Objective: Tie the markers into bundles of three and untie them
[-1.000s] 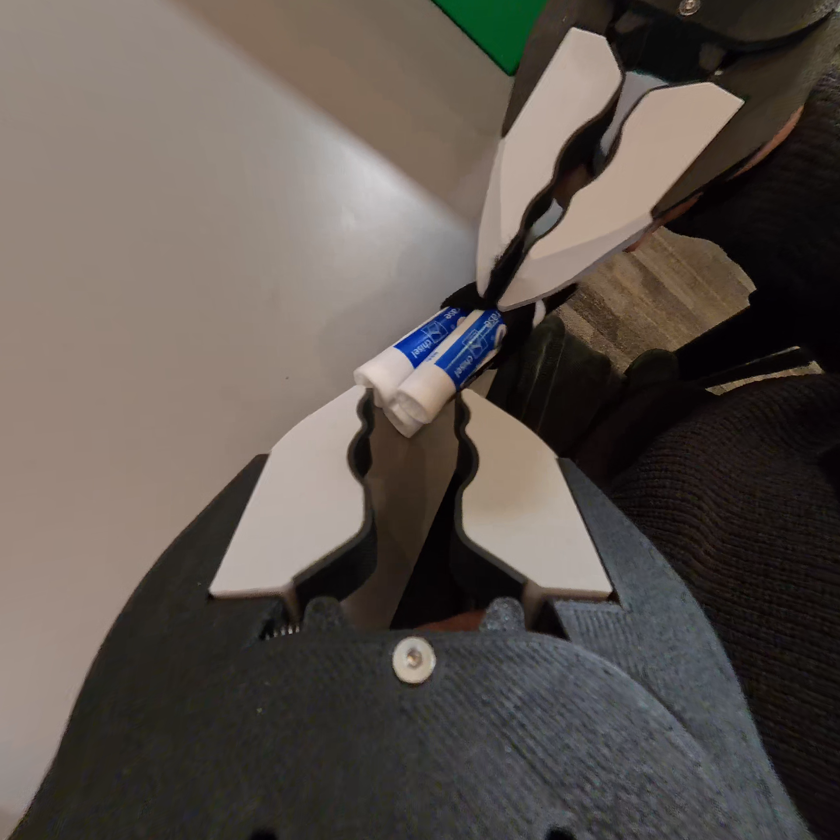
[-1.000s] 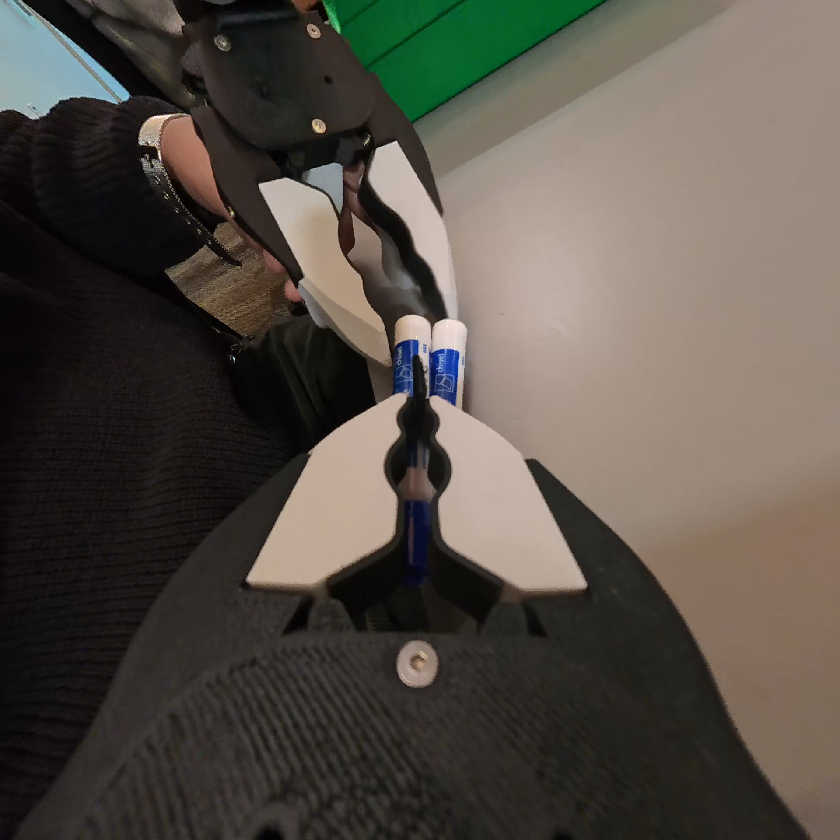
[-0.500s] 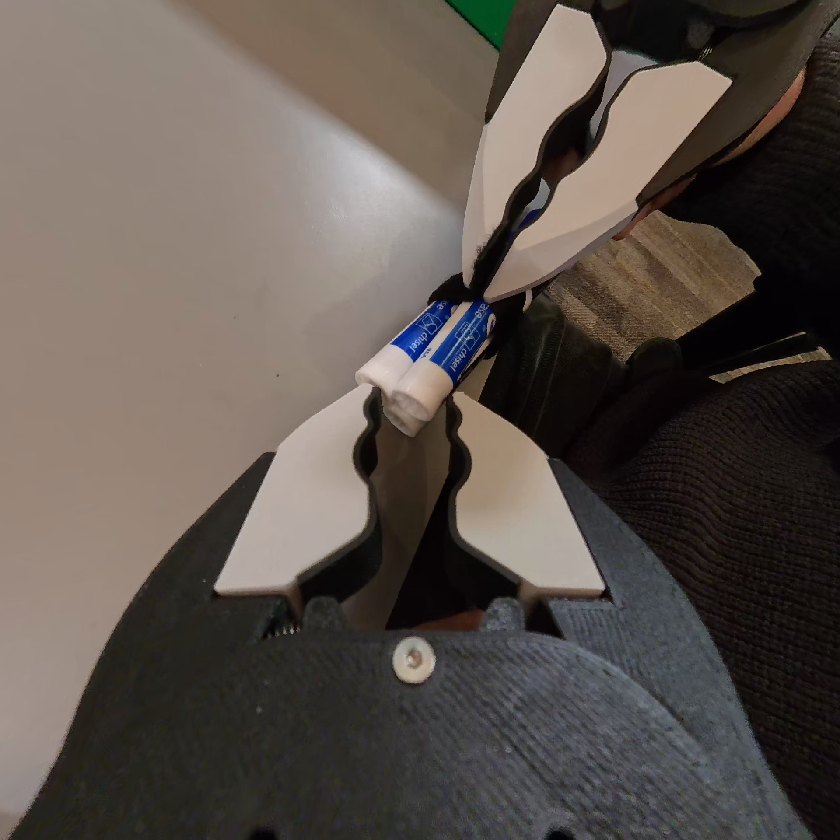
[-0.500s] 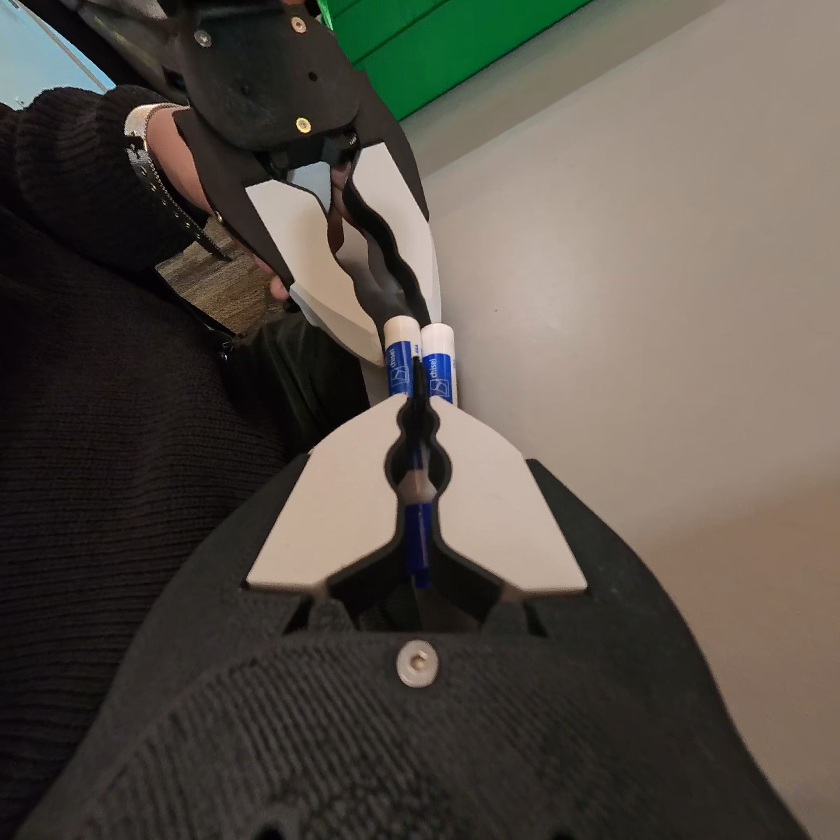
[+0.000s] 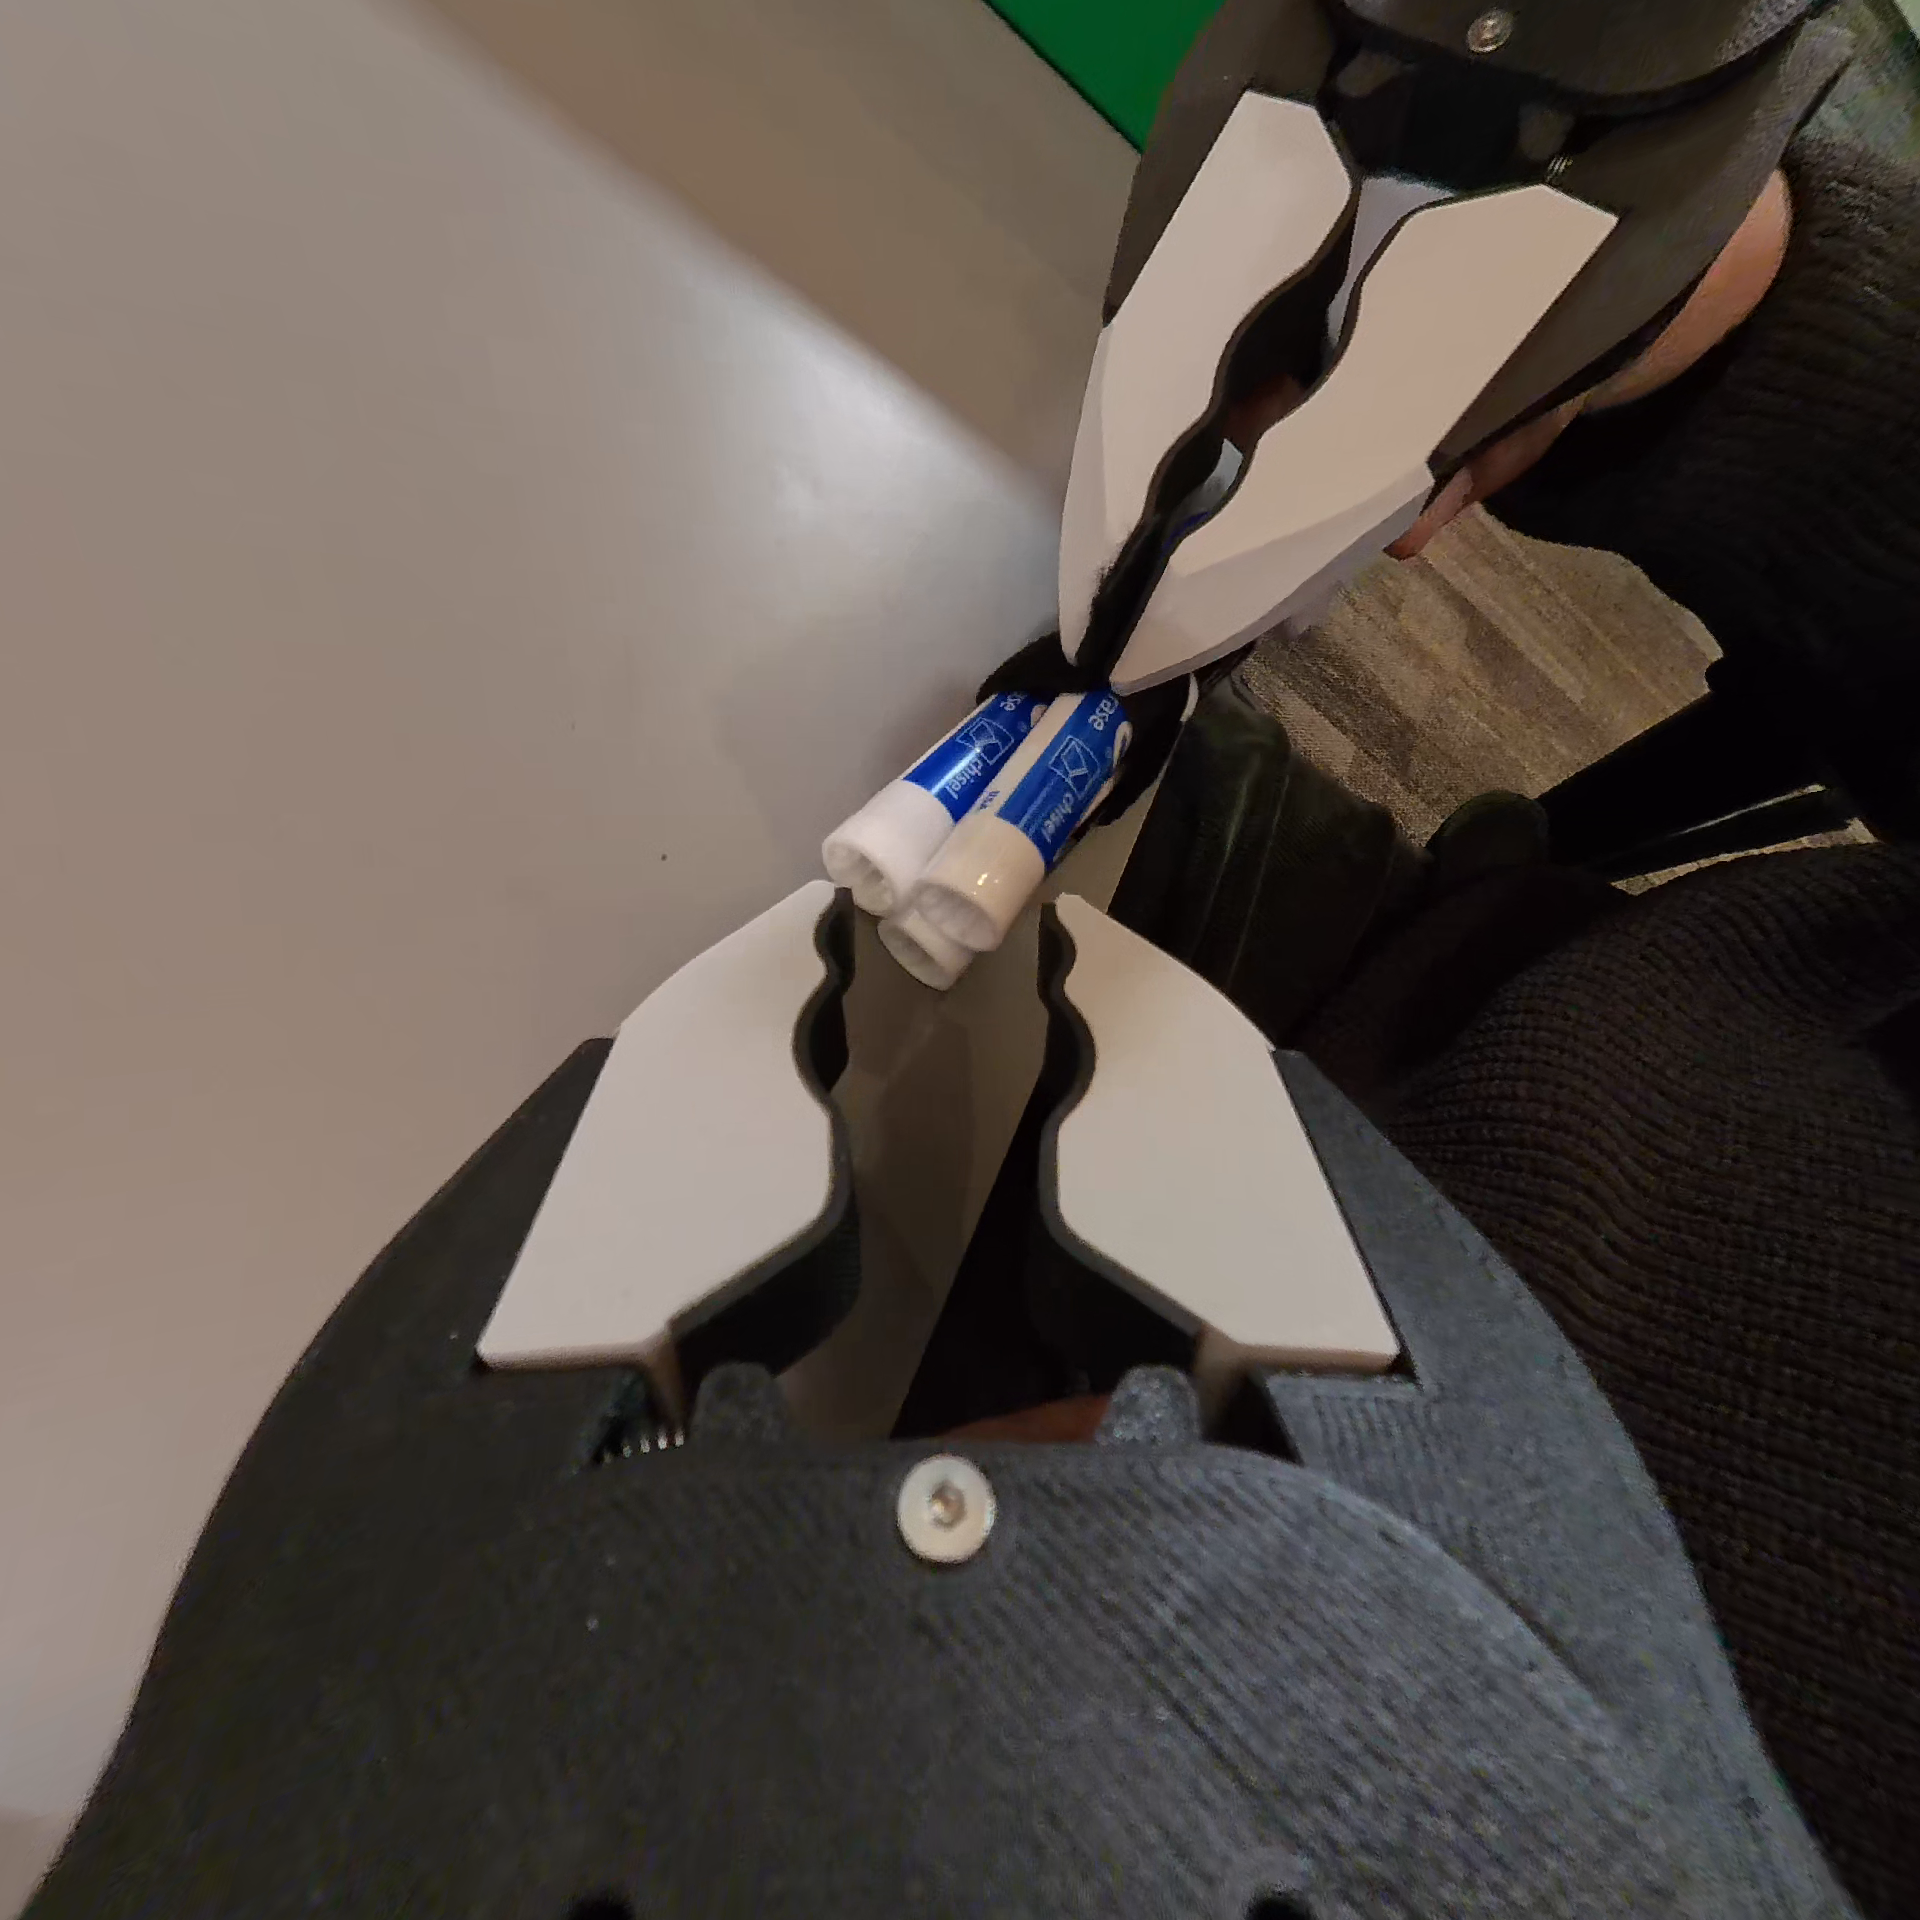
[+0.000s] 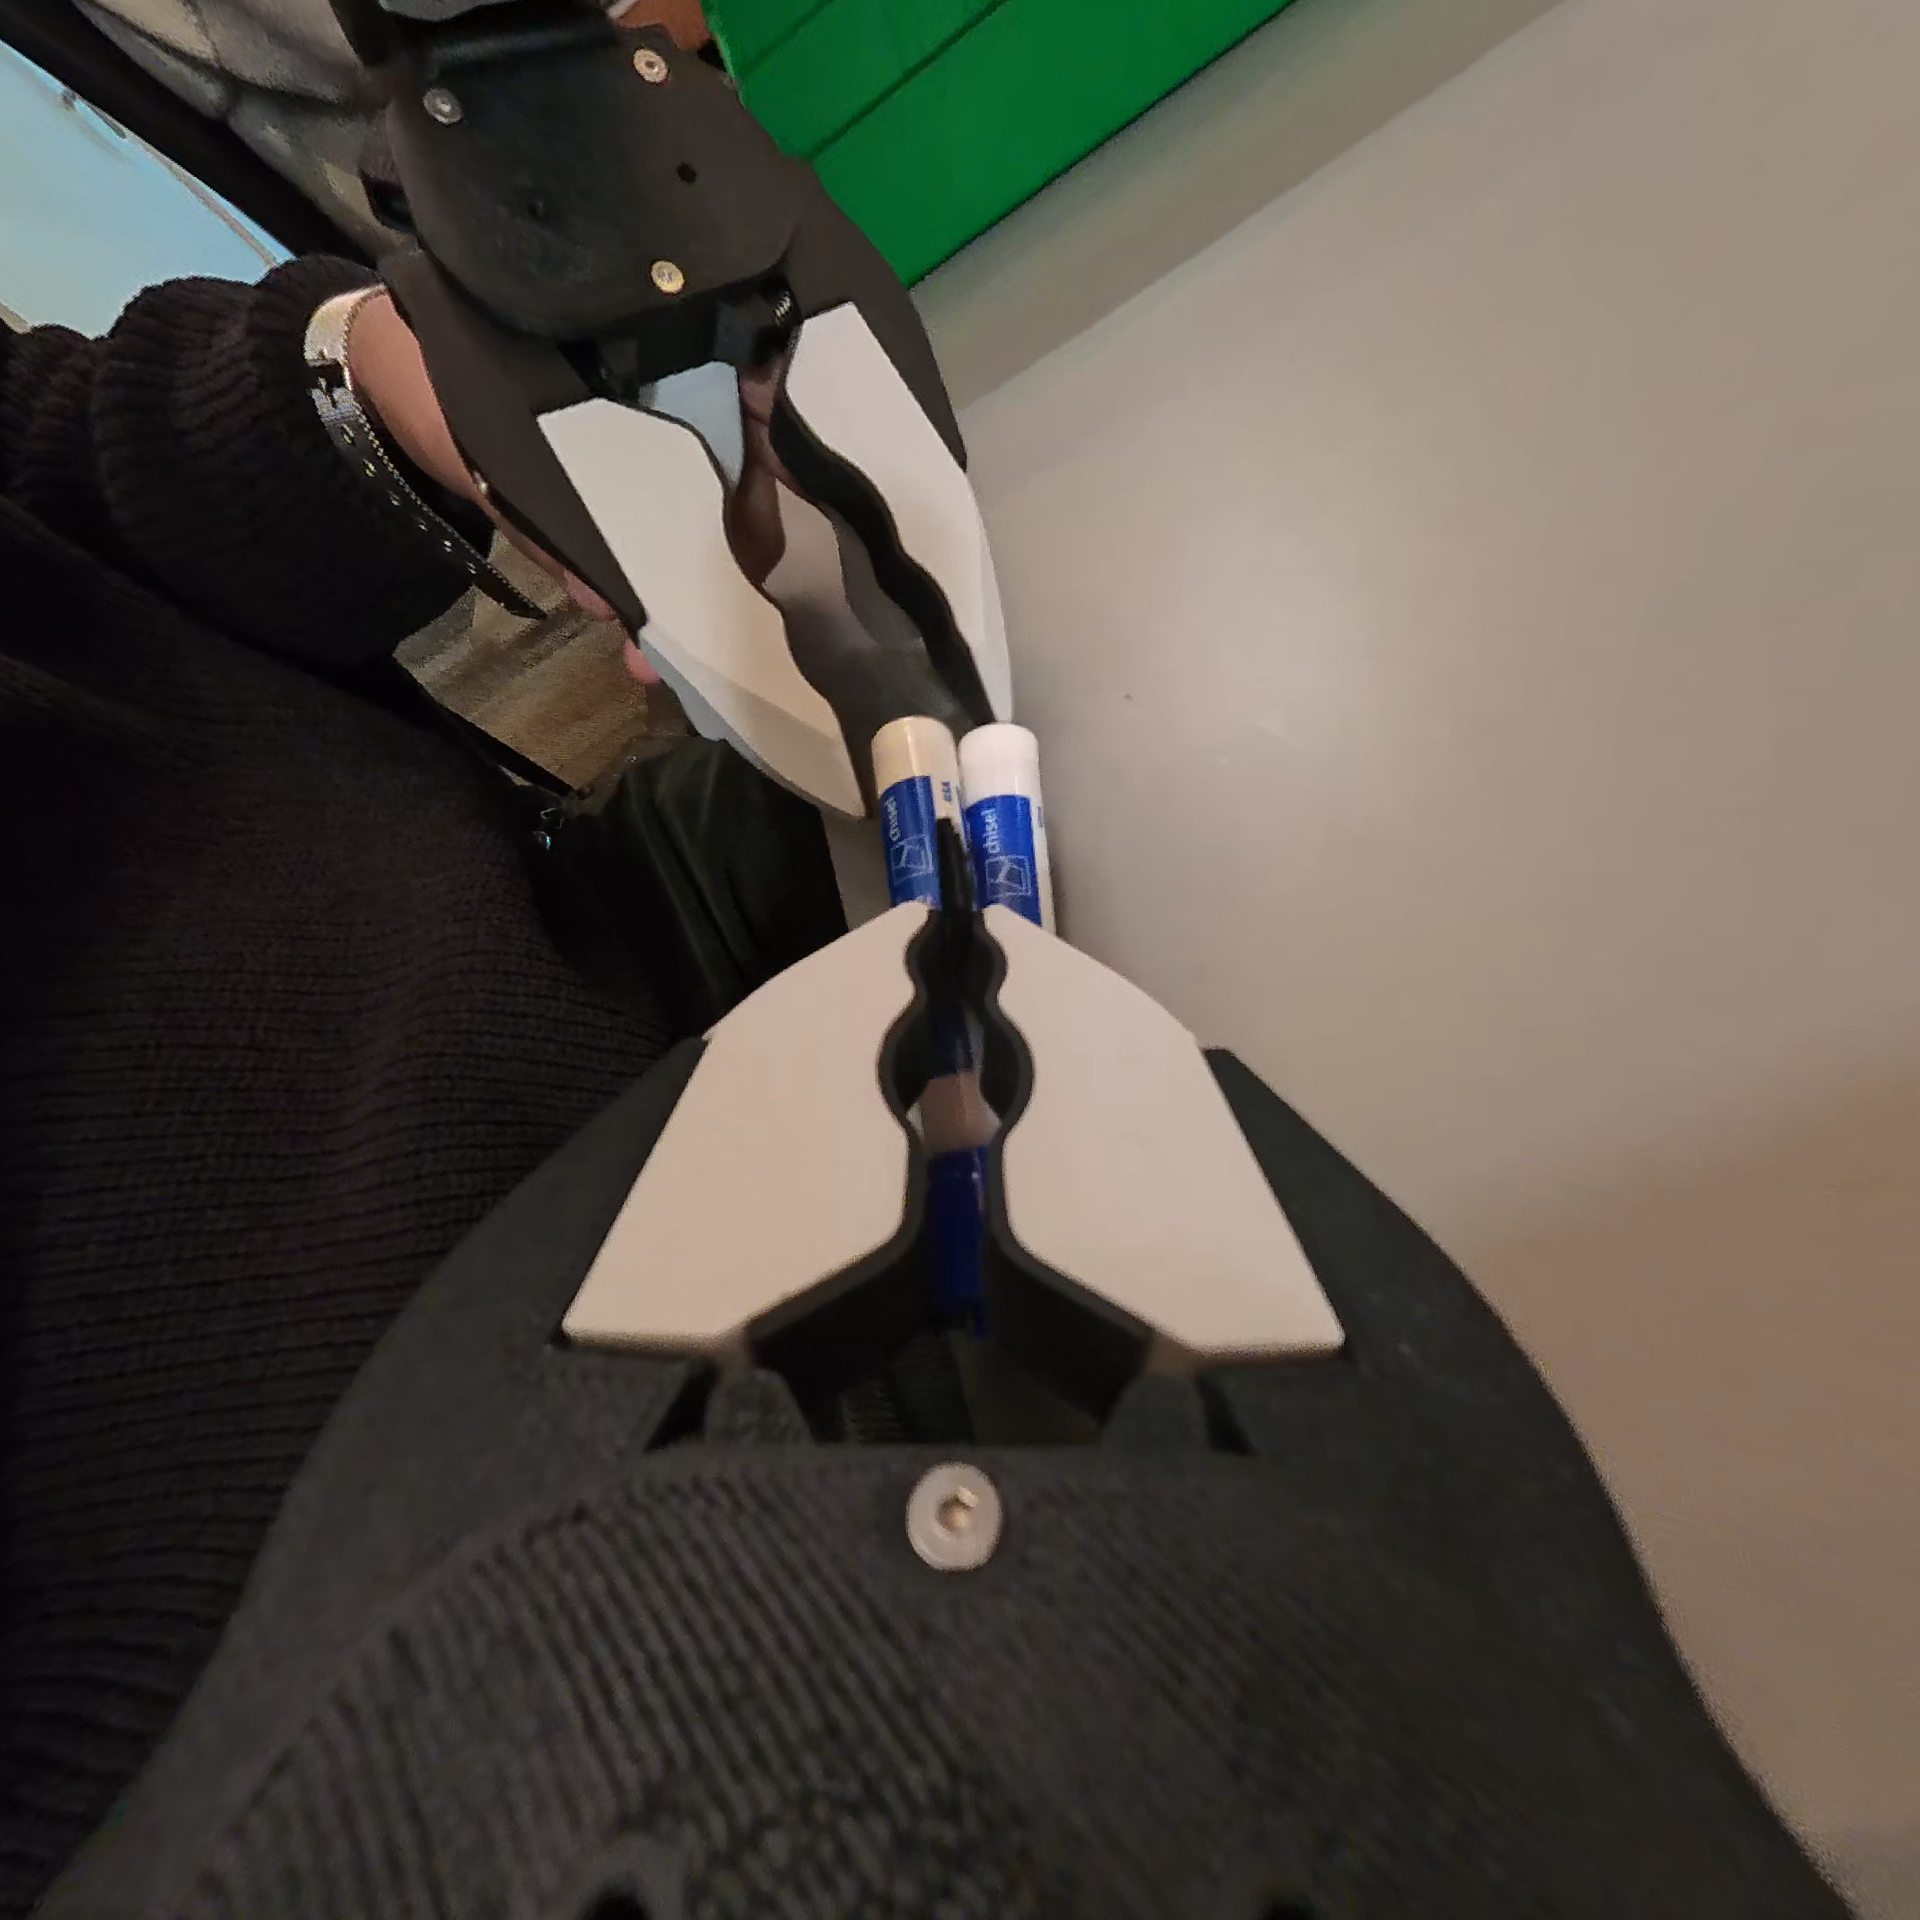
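Note:
A bundle of three blue-and-white markers (image 5: 977,800) is tied with a black band (image 5: 1039,665). My right gripper (image 6: 956,914) is shut on that band, and the markers (image 6: 956,821) stick out past its tips. It also shows in the left wrist view (image 5: 1101,665), pinching the band from above. My left gripper (image 5: 940,914) is open, its fingertips on either side of the markers' white ends without clamping them. In the right wrist view the left gripper (image 6: 925,748) faces the bundle from the far side.
The grippers meet over the edge of a pale grey table (image 5: 364,520). A person's black knitted sleeves (image 5: 1662,1143) and lap fill one side, with carpet floor (image 5: 1455,665) below. A green panel (image 6: 997,114) stands beyond the table. Across from one pair of fingers to the other is roughly 5 cm. The green panel (image 6: 997,114) is about 25 cm from my left fingertips and 30 cm from my right.
Both grippers have shifted only slightly. The right stays shut on the band and the left stays open at the marker ends.

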